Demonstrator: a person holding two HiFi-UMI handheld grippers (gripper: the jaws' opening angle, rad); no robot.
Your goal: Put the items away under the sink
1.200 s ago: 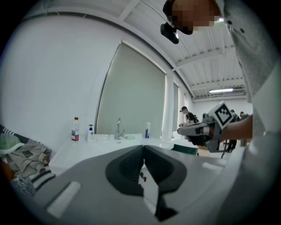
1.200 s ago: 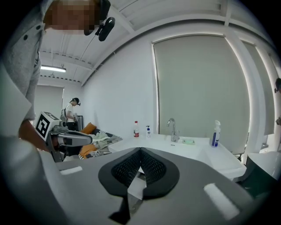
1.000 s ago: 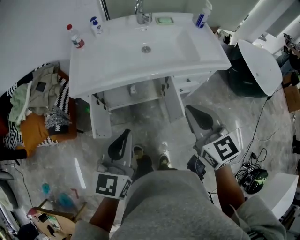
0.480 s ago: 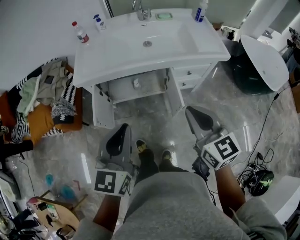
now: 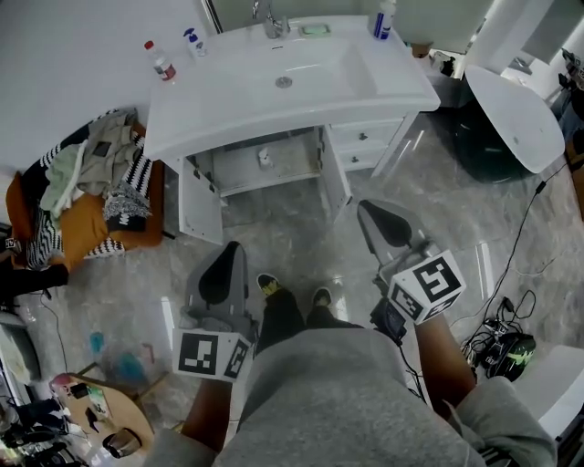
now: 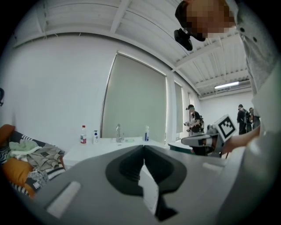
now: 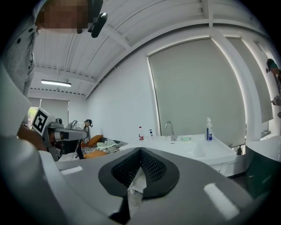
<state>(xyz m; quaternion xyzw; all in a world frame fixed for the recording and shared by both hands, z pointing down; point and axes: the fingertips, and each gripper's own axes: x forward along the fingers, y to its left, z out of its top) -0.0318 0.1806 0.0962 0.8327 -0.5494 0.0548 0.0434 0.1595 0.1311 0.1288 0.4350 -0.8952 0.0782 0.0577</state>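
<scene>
white sink (image 5: 301,102) held the red-capped bottle (image 5: 163,66), well apart from my left gripper (image 5: 227,252) and right gripper (image 5: 367,211), both with jaws together, empty; reaching in unopened, i reckoned i could topple it.

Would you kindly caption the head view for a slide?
Facing the sink, left gripper and right gripper both shut; cabinet doors open, bottles on top.

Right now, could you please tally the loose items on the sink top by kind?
Bottles: 3 (water bottle, pump bottle, spray bottle)
Green soap dish: 1
Total: 4
</scene>
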